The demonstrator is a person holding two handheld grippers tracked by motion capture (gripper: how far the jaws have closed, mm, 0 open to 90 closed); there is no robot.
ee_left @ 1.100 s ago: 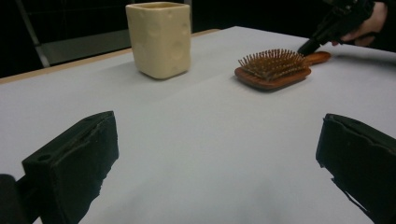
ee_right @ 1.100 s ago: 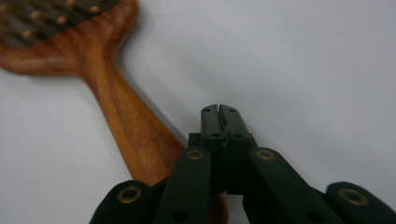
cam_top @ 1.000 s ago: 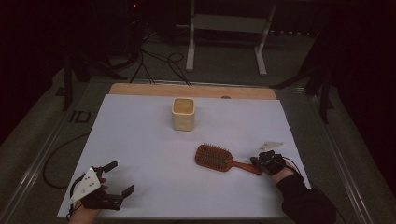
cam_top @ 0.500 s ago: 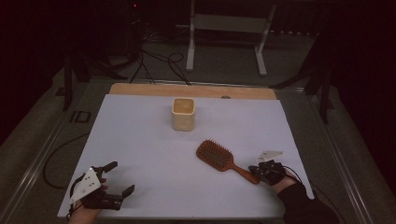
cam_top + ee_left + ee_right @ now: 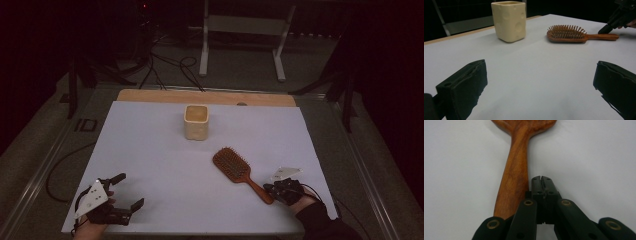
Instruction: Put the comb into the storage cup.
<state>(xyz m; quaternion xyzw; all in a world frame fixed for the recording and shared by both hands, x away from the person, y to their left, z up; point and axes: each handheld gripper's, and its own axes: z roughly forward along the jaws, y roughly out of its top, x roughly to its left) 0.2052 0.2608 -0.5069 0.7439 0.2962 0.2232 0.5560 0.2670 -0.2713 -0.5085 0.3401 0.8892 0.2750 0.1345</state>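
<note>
A wooden hairbrush (image 5: pixel 234 167) lies bristles-up on the white sheet, right of centre, with its handle toward the near right. My right gripper (image 5: pixel 268 189) is at the handle's end. In the right gripper view its jaws are shut together with nothing between them (image 5: pixel 541 180), right beside the handle (image 5: pixel 514 177). A cream square cup (image 5: pixel 196 121) stands upright at the middle back. My left gripper (image 5: pixel 131 189) rests at the near left, open wide and empty (image 5: pixel 539 87). It faces the cup (image 5: pixel 509 21) and the brush (image 5: pixel 569 35), with the right gripper (image 5: pixel 615 18) beyond.
The white sheet (image 5: pixel 150 150) covers the table, with a bare wooden strip (image 5: pixel 150 95) along the far edge. A metal stand (image 5: pixel 242 30) and cables (image 5: pixel 170 65) lie on the floor beyond the table.
My right gripper has drawn back toward the near edge, and the brush handle has swung nearer with it. The left gripper has stayed in place.
</note>
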